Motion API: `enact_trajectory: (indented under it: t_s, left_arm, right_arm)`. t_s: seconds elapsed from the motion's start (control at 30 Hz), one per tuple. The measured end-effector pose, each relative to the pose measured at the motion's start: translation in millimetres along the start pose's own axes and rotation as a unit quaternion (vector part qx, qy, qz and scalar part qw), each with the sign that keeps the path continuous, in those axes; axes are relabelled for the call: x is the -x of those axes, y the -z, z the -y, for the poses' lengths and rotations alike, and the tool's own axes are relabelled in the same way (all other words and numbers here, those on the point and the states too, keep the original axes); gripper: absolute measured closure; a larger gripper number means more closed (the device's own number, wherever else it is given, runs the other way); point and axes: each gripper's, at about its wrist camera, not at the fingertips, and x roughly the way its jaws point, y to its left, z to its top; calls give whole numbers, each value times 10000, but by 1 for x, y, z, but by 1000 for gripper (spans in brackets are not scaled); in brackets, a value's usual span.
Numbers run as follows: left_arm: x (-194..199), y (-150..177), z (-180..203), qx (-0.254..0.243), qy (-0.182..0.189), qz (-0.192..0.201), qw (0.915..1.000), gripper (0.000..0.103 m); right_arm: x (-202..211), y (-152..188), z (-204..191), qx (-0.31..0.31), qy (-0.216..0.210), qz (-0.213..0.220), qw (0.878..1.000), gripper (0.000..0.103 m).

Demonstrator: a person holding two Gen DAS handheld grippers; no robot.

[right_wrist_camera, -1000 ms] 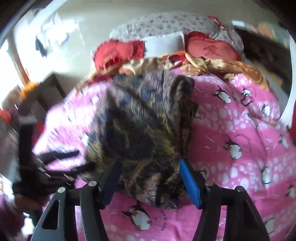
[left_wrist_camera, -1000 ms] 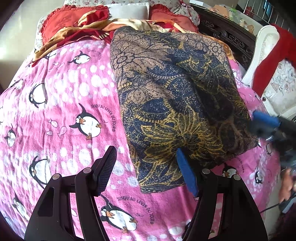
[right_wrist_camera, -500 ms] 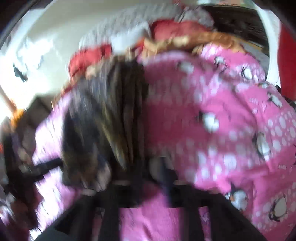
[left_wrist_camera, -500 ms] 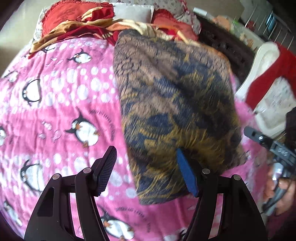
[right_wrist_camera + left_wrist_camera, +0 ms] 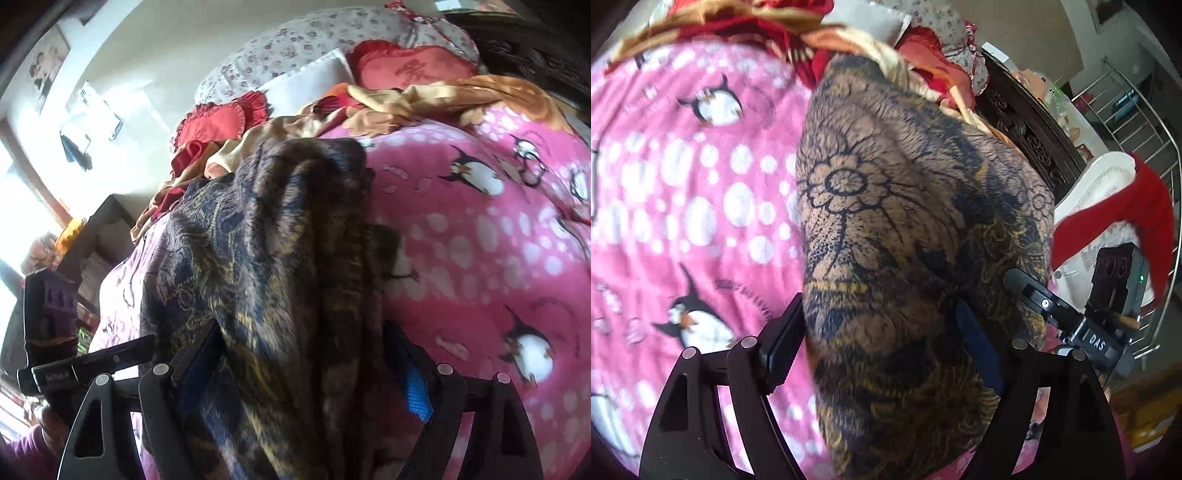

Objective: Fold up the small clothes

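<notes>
A dark blue and tan flower-patterned cloth [image 5: 916,236] lies folded lengthwise on the pink penguin blanket [image 5: 683,206]. Its near end fills the gap between the fingers of my left gripper [image 5: 882,350], which stands open around it. In the right wrist view the same cloth [image 5: 273,258] bunches up between the fingers of my right gripper [image 5: 303,365], also open around the near end. The right gripper shows at the cloth's right edge in the left wrist view [image 5: 1045,306]. The left gripper shows at the left in the right wrist view [image 5: 92,365].
Red and white pillows [image 5: 406,70] and an orange-gold cloth [image 5: 443,96] lie at the head of the bed. A dark carved bed frame [image 5: 1027,129], a white chair with a red garment [image 5: 1126,206] and a metal rack [image 5: 1137,110] stand to the right.
Both grippers have moved forward and down onto the cloth's near end; the cloth now sits between each pair of fingers. The right gripper swung back from the blanket to the cloth.
</notes>
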Motion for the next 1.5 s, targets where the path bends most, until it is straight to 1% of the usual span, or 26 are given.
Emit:
enact_trajectory:
  t_s: [0.07, 0.13, 0.17, 0.2, 0.23, 0.3, 0.33, 0.37, 0.43, 0.5, 0.6, 0.7, 0.8, 0.87, 0.93, 0.97, 1.0, 1.1, 1.13, 1.17, 1.2, 1.3, 1.33, 1.4, 1.47, 1.5]
  left_arm:
    - [-5, -3, -3, 94, 143, -2, 9999, 19]
    - [-4, -7, -3, 109, 241, 41, 9996, 19]
    - [-4, -8, 0, 64, 344, 20, 9994, 24]
    - [-2, -7, 2, 26, 374, -10, 9993, 34]
    - [-1, -7, 4, -3, 322, -10, 9995, 39]
    - [9, -5, 7, -97, 374, -2, 9993, 58]
    - [14, -5, 7, -114, 387, 6, 9992, 62]
    - [24, -4, 9, -128, 434, -7, 9990, 65]
    - [43, 2, 10, -173, 485, 26, 9987, 65]
    - [63, 10, 13, -281, 363, 85, 9989, 65]
    - [103, 30, 11, -276, 246, 30, 9993, 65]
    - [134, 61, -2, -204, 42, -41, 9998, 65]
    - [145, 91, -15, -196, -310, -188, 9991, 65]
    - [141, 115, -27, -187, -702, -382, 9966, 65]
    - [138, 130, -34, -245, -1120, -462, 9923, 65]
    - [142, 136, -34, -319, -1166, -376, 9919, 65]
    - [148, 140, -32, -363, -1184, -283, 9919, 65]
    - [160, 144, -24, -439, -1486, -128, 9878, 61]
    - [163, 145, -21, -471, -1560, -69, 9866, 58]
    - [165, 146, -15, -528, -1700, 38, 9840, 51]
    - [166, 145, -10, -551, -1759, 116, 9828, 43]
    - [167, 147, -3, -562, -1690, 311, 9835, 40]
    - [163, 147, 1, -568, -1683, 322, 9836, 40]
    - [150, 143, 4, -598, -1763, 247, 9822, 40]
    - [143, 146, 6, -634, -1817, 188, 9811, 40]
    - [141, 149, 7, -656, -1852, 191, 9803, 40]
  right_arm:
    - [-5, -3, -1, 13, -64, -35, 10000, 22]
    - [-7, -5, -2, 1, -143, -90, 9999, 43]
    - [-8, -6, -2, -50, -187, -129, 9997, 49]
    - [-9, -7, -2, -134, -282, -153, 9994, 59]
    - [-7, -6, -2, -182, -323, -161, 9992, 66]
    - [0, -5, -8, -182, -368, -125, 9991, 71]
    - [6, -5, -11, -214, -467, -112, 9986, 72]
    - [12, -5, -15, -254, -575, -104, 9980, 73]
    - [24, -4, -27, -252, -714, -129, 9970, 73]
    - [35, 1, -41, -245, -908, -180, 9954, 73]
    - [44, 14, -63, -308, -1147, -387, 9922, 73]
    - [49, 37, -84, -331, -1443, -561, 9874, 73]
    - [39, 69, -100, -376, -1564, -816, 9836, 71]
    - [23, 88, -103, -398, -1386, -1161, 9827, 69]
    - [14, 103, -104, -252, -930, -1420, 9852, 64]
    - [17, 108, -103, -209, -781, -1402, 9868, 61]
    - [23, 109, -101, -212, -756, -1330, 9880, 58]
    - [53, 100, -105, -34, -410, -1015, 9940, 57]
    - [62, 96, -111, 109, -313, -882, 9955, 57]
    - [69, 91, -118, 274, -299, -789, 9961, 57]
    - [72, 88, -127, 427, -350, -770, 9955, 57]
    - [71, 83, -159, 985, -526, -692, 9913, 57]
    - [67, 85, -168, 1146, -451, -610, 9905, 57]
    - [46, 85, -171, 1277, -188, -680, 9893, 57]
    - [25, 89, -158, 1221, 203, -794, 9891, 58]
    - [15, 92, -148, 1152, 358, -893, 9887, 63]
